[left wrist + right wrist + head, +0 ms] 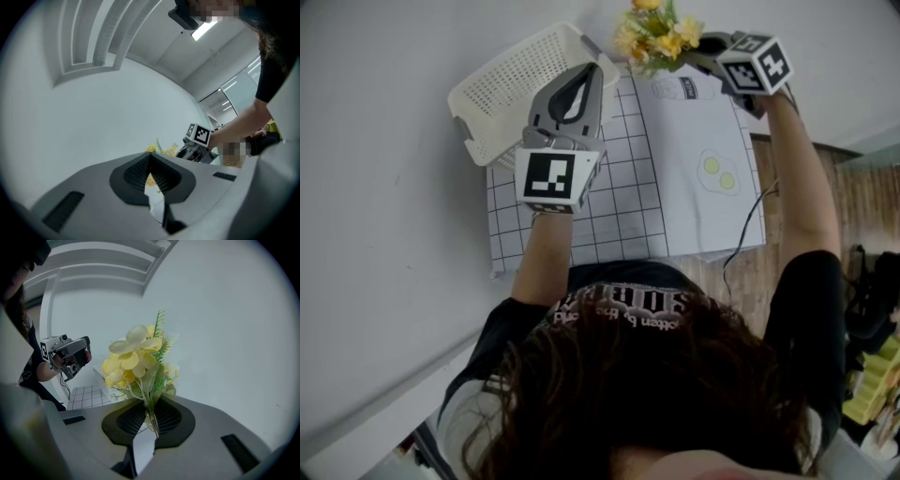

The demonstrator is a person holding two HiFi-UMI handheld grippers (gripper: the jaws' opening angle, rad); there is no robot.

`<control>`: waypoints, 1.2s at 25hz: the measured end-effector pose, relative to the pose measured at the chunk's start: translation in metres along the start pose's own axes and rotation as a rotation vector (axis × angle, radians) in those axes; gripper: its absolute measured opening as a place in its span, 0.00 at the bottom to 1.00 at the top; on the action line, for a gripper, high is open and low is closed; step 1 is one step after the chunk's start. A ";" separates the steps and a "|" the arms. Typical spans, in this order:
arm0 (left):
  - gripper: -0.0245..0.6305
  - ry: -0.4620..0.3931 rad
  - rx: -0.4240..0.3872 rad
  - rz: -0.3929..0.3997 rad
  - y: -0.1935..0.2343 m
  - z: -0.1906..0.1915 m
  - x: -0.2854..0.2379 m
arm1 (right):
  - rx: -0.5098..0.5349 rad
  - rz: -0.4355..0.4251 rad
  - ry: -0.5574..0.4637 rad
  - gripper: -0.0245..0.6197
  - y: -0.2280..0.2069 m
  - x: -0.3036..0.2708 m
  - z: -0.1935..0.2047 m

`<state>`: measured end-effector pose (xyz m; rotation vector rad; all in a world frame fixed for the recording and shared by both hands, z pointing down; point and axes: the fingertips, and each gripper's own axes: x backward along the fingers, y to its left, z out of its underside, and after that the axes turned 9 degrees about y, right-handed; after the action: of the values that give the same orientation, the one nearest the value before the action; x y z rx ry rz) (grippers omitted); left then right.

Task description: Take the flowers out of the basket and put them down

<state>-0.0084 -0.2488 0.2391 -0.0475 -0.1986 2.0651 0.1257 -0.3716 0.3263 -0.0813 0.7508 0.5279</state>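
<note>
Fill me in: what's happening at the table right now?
A person works with a gripper in each hand. The right gripper is shut on the stems of the yellow flowers, holding them in the air, clear of the white basket; they are not yet put down. The left gripper is shut and empty, over the grid mat by the basket.

Matt white plastic basket (516,84), smooth satiny flowers (656,33)

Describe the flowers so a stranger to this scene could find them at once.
Start at the grid-patterned mat with the white basket at its far left corner. Just right of the basket, the right gripper clamps thin stems. The flowers are the only blossoms, yellow with green fronds.
</note>
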 end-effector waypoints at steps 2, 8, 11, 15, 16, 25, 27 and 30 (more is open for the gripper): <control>0.04 0.004 0.006 0.008 -0.004 0.003 -0.001 | -0.021 0.008 0.005 0.13 -0.002 0.003 0.013; 0.04 0.012 0.017 0.050 -0.022 0.013 -0.006 | -0.068 0.033 0.028 0.13 -0.003 0.004 0.050; 0.04 0.019 0.022 0.065 -0.029 0.016 -0.007 | -0.095 0.044 0.037 0.13 -0.002 0.002 0.070; 0.04 0.023 0.033 0.084 -0.040 0.020 -0.008 | -0.131 0.048 0.051 0.13 -0.001 -0.004 0.097; 0.04 0.026 0.039 0.093 -0.044 0.022 -0.008 | -0.142 0.050 0.051 0.13 -0.001 -0.006 0.102; 0.04 0.058 0.051 0.142 -0.061 0.048 -0.005 | -0.209 0.031 0.054 0.13 0.015 -0.026 0.143; 0.04 0.062 0.057 0.144 -0.062 0.055 -0.003 | -0.225 0.027 0.063 0.13 0.017 -0.034 0.158; 0.04 0.083 0.052 0.148 -0.066 0.063 -0.001 | -0.262 0.023 0.085 0.13 0.023 -0.045 0.186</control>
<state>0.0416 -0.2262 0.3117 -0.1193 -0.0928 2.2097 0.2040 -0.3237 0.4954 -0.3409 0.7631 0.6461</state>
